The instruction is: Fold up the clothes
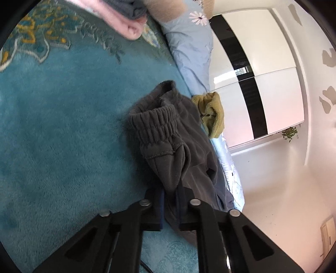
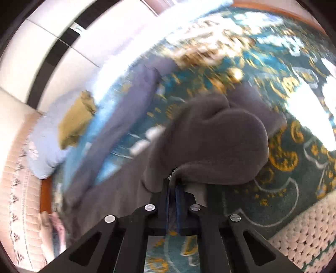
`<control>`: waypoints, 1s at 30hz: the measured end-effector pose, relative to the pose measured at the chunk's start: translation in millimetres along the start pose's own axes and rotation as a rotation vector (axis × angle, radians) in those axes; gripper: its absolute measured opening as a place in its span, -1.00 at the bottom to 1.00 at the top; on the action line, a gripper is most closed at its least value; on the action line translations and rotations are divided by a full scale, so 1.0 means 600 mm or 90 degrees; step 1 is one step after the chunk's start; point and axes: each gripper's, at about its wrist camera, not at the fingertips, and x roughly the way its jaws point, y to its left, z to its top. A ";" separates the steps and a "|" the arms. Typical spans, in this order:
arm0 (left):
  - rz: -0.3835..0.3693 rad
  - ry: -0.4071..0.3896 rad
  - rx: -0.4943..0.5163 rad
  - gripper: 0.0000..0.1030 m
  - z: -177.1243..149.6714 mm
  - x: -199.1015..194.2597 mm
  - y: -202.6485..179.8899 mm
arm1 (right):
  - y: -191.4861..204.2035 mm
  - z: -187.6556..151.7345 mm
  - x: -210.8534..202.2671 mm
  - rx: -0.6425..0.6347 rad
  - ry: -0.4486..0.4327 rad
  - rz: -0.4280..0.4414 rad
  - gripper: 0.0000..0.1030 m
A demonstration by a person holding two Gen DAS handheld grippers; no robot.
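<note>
Dark grey sweatpants (image 1: 168, 134) with a ribbed elastic cuff lie on a teal blanket (image 1: 63, 126). My left gripper (image 1: 171, 201) is shut on a fold of this grey fabric just below the cuff, and the cloth bunches up ahead of the fingers. In the right wrist view the same grey sweatpants (image 2: 210, 136) rise in a rounded hump above the blanket (image 2: 283, 189). My right gripper (image 2: 172, 189) is shut on an edge of that fabric, pinched between its blue pads. The picture there is blurred.
Folded pink and grey clothes (image 1: 130, 19) sit at the blanket's far edge. An olive-green garment (image 1: 212, 113) lies by the bed's edge on a light blue sheet (image 1: 193, 52). White wardrobe doors (image 1: 262, 73) stand beyond. A cream knitted cover (image 2: 304, 241) lies at the right.
</note>
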 end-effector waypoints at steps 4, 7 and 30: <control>-0.042 -0.033 0.000 -0.91 -0.014 -0.058 -0.018 | 0.033 0.000 -0.068 -0.044 -0.071 0.058 -0.92; -0.058 -0.044 0.013 -0.91 -0.014 -0.102 -0.040 | 0.049 -0.002 -0.115 -0.075 -0.108 0.094 -0.92; 0.005 0.037 0.054 -0.80 0.151 0.080 -0.181 | 0.295 0.250 0.135 -0.186 -0.130 -0.064 -0.93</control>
